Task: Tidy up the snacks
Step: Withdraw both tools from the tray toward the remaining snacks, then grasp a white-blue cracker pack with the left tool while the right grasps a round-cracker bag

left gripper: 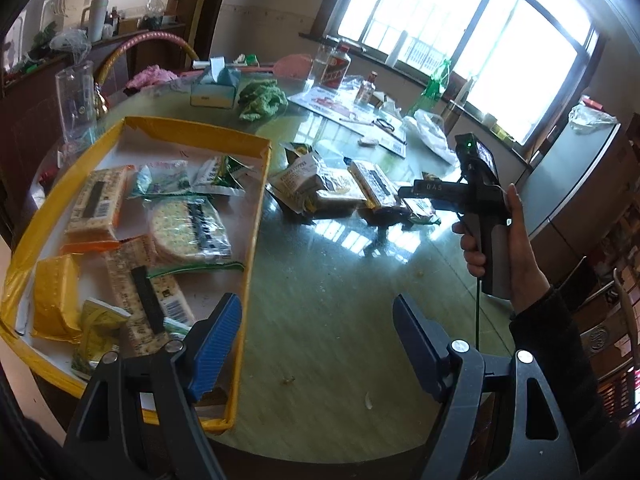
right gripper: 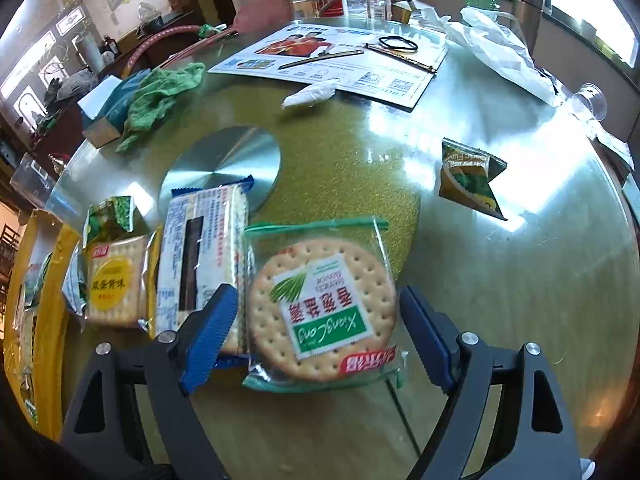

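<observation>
Blue-padded jaws of the right gripper (right gripper: 316, 332) stand wide on either side of a round cracker packet (right gripper: 320, 308) lying on the glass counter (right gripper: 500, 280), not closed on it. The left gripper (left gripper: 316, 344), jaws wide and empty, hangs beside the yellow tray (left gripper: 250, 264) of snacks.

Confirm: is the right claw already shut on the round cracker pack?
No. The right claw stands open around the round cracker pack, its fingers clear of it.

At your twelve o'clock lies a printed poster (right gripper: 340, 66); at ten, a green cloth (right gripper: 160, 98) touches a tissue box (right gripper: 105, 110).
</observation>
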The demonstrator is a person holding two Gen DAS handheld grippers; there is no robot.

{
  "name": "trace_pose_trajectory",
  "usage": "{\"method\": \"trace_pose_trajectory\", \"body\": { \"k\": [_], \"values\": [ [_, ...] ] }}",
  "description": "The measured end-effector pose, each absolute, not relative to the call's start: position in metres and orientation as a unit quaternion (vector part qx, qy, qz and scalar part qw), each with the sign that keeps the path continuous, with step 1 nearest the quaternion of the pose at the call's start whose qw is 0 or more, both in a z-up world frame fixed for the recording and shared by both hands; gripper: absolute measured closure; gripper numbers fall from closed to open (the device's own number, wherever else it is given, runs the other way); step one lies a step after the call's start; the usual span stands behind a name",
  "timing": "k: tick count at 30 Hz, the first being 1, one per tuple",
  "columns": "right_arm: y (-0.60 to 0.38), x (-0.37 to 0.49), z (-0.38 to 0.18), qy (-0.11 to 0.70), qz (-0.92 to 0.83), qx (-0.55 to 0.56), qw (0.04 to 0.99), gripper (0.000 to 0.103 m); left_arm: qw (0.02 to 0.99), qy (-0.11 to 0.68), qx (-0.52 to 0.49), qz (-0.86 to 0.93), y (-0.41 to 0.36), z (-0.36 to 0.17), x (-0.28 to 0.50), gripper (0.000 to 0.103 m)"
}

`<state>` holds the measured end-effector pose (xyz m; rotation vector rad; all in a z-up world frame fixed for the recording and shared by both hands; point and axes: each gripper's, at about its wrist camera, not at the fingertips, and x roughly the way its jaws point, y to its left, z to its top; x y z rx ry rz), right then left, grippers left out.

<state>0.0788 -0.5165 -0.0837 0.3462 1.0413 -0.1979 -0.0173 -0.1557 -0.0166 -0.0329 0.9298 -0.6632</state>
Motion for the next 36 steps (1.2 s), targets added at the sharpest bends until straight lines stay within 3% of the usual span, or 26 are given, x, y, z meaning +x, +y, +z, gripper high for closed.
{"method": "trace_pose_trajectory", "body": {
  "k": [4, 13, 24, 30, 36],
  "values": [
    [-0.522, 0.075, -0.086, 0.493, -0.08, 0.175, 0.849, 0.027, 0.837, 0.447, -0.005, -0.315, -0.168, -0.016, -0.013, 0.025],
    [-0.509, 0.074, -0.088, 0.494, -0.08, 0.124, 0.857, 0.027, 0.83, 0.462, 0.023, -0.312, -0.211, -0.017, 0.001, 0.025],
    [-0.525, -0.011, -0.09, 0.476, -0.2, 0.214, 0.829, 0.026, 0.815, 0.485, 0.056, -0.312, -0.286, -0.028, 0.032, 0.025],
    [-0.52, -0.012, -0.091, 0.476, -0.184, 0.169, 0.843, 0.026, 0.806, 0.493, 0.062, -0.321, -0.341, -0.029, 0.063, 0.025],
    [-0.539, -0.031, -0.09, 0.455, -0.198, 0.222, 0.839, 0.027, 0.797, 0.516, 0.075, -0.305, -0.388, -0.046, 0.092, 0.027]
  ]
}}
